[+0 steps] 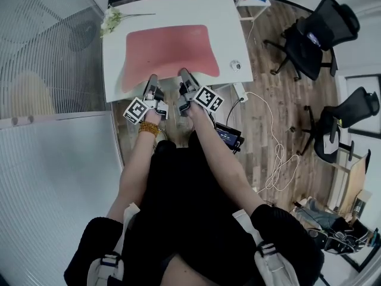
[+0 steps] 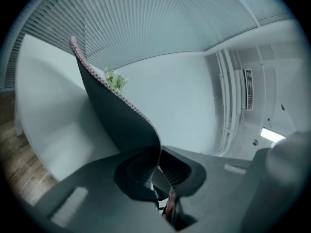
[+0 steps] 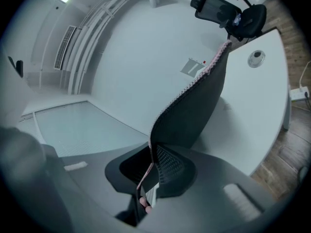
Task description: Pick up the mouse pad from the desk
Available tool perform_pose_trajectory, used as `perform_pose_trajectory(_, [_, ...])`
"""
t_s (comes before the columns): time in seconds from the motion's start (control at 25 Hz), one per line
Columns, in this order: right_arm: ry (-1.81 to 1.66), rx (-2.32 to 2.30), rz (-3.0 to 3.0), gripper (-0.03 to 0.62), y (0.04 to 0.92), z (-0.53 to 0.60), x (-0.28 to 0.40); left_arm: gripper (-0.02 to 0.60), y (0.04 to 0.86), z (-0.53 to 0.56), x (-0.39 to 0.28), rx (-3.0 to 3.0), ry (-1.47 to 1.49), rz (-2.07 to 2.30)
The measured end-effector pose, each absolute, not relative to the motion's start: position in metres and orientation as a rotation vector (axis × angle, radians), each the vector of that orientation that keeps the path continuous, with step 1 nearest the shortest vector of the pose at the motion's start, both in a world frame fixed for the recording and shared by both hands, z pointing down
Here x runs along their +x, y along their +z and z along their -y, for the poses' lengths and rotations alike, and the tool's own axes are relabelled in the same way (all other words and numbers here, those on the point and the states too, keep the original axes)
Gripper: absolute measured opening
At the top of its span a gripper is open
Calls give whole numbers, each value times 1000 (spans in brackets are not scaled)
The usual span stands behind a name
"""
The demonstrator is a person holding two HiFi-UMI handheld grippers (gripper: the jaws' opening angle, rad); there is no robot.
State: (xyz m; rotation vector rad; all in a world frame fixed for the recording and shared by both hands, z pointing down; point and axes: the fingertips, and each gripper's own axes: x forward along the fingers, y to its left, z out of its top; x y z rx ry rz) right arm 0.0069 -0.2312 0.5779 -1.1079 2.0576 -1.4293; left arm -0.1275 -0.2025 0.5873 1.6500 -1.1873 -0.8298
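left tool [image 1: 152, 87]: clamped on the near edge of the mouse pad [image 1: 169, 49]
right tool [image 1: 187, 83]: clamped on that same edge, just beside the left one
mouse pad: most of it seems to lie on the white bench [image 1: 229, 22]; near edge raised in the jaws (dark underside shows in both gripper views)
progress: grip made, i judge; lifting it clear is left
containers: none seen; only a flower sprig [image 1: 111, 18] at the far left corner

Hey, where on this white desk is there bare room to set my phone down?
Bare desk runs along the far edge beyond the mouse pad, right of the flowers, and down the right side beyond the round cap. The near edge is crowded: the left gripper and right gripper both clamp the pad.
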Motion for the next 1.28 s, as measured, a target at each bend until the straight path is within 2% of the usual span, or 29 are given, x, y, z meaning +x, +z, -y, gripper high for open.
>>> perform_pose_trajectory(0.44, [-1236, -1111, -2264, 46, 537, 241, -5, 21, 536, 218, -137, 1857, -749, 1214])
perform_pose_trajectory(1.28, [-678, -1168, -2726, 63, 463, 251, -14, 34, 451, 232, -134, 2309, -307, 1444])
